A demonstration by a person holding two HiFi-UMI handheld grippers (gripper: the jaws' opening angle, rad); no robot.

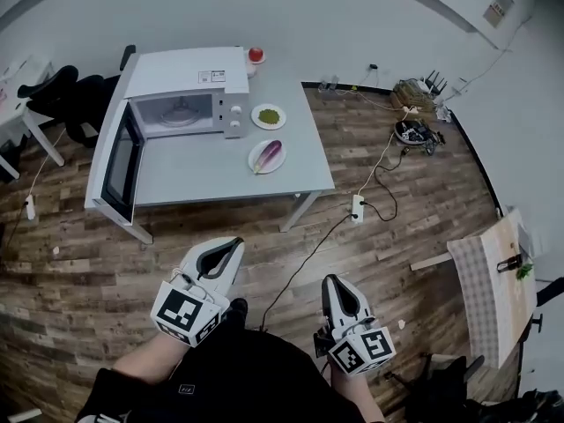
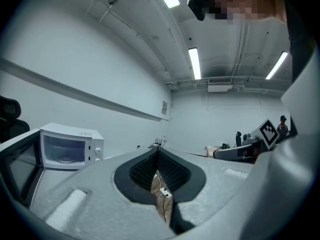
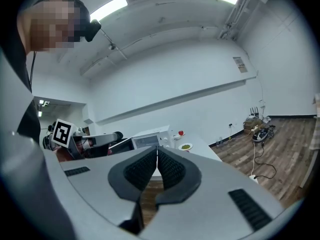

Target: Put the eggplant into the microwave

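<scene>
With the left gripper [image 1: 233,245] and right gripper [image 1: 334,282] both pressed together and empty, well short of the eggplant [image 1: 269,154] lying on its plate [image 1: 255,159] ahead of them, arriving unopened would likely shove it off; its long axis slants away rightward, stem end unclear

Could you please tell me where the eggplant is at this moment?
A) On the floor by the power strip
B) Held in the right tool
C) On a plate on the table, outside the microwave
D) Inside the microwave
C: the eggplant lies on a white plate on the grey table, to the right of the microwave's open front.
</scene>
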